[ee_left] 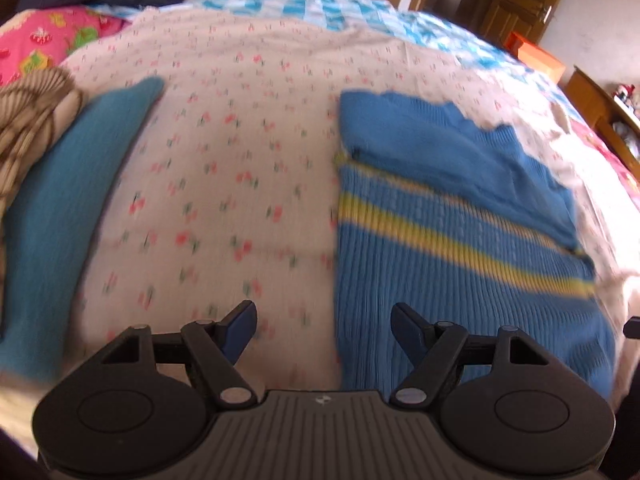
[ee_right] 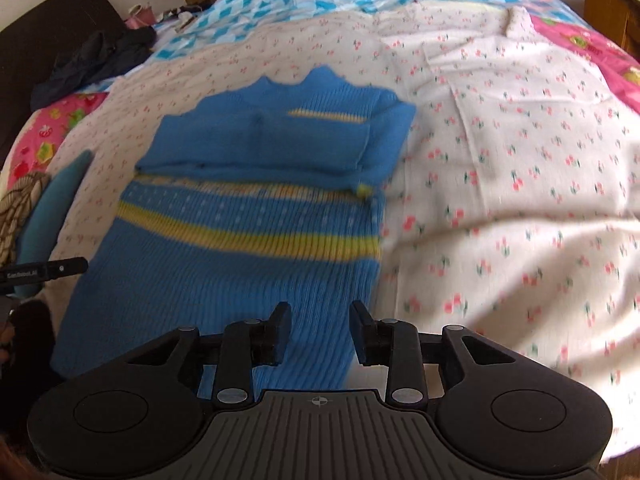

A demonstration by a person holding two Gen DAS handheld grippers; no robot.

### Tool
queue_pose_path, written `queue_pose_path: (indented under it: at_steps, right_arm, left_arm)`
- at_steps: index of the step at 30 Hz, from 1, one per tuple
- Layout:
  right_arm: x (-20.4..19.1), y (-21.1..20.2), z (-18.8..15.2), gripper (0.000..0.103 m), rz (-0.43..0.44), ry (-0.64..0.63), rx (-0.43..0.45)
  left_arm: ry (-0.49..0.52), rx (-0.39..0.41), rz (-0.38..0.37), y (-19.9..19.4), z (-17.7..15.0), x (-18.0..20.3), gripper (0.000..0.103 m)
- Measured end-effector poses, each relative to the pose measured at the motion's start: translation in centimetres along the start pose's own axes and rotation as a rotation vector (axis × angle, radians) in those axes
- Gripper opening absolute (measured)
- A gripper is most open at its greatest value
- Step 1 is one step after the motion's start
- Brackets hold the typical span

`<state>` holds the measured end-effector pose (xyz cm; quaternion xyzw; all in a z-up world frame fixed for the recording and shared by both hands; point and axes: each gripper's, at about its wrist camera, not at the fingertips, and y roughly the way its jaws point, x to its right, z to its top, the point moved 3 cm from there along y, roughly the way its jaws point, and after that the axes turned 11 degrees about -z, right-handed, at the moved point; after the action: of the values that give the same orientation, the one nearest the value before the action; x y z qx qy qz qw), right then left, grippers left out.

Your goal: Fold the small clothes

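A small blue knit sweater [ee_right: 248, 248] with a yellow stripe lies flat on the floral sheet, its sleeves folded across the chest. In the left wrist view the same sweater [ee_left: 460, 240] fills the right half. My right gripper [ee_right: 322, 330] hovers over the sweater's lower hem, its jaws apart with nothing between the pads. My left gripper [ee_left: 324, 328] stands wide open above the sweater's left edge and the bare sheet, holding nothing. Both views are motion-blurred.
A teal garment [ee_left: 68, 208] lies to the left of the sweater, with a brown striped cloth [ee_left: 28, 120] beside it. Dark clothes [ee_right: 96, 60] are piled at the bed's far left. The floral sheet [ee_right: 500, 200] stretches to the right. Wooden furniture [ee_left: 600, 108] stands beyond the bed.
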<state>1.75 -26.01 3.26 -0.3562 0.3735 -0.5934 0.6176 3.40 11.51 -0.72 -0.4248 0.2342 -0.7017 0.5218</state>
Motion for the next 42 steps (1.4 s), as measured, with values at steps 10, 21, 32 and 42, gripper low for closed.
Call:
queue_pose_path:
  at_steps: [10,21,32,42]
  right_arm:
    - [-2.5,1.2,-6.3,0.032,0.034,-0.055,-0.263]
    - [-2.1,2.5,-7.2,0.011,0.197,0.138,-0.278]
    - [1.8,-0.3,-6.9,0.008,0.361,0.422,-0.100]
    - [2.7,-3.8,-1.6,0.008,0.503,0.576,0.230]
  left_arm:
    - [0.026,-0.128,-0.023,-2.2,-3.3,1.4,0.079]
    - [0.066,-0.233,-0.005,-1.7,-4.3,1.4,0.061]
    - [-0.064,-0.267,-0.103,-1.1,-4.0,1.1,0.015]
    - [-0.335,-0.008,-0.500,-2.7,1.2,2.6,0.014]
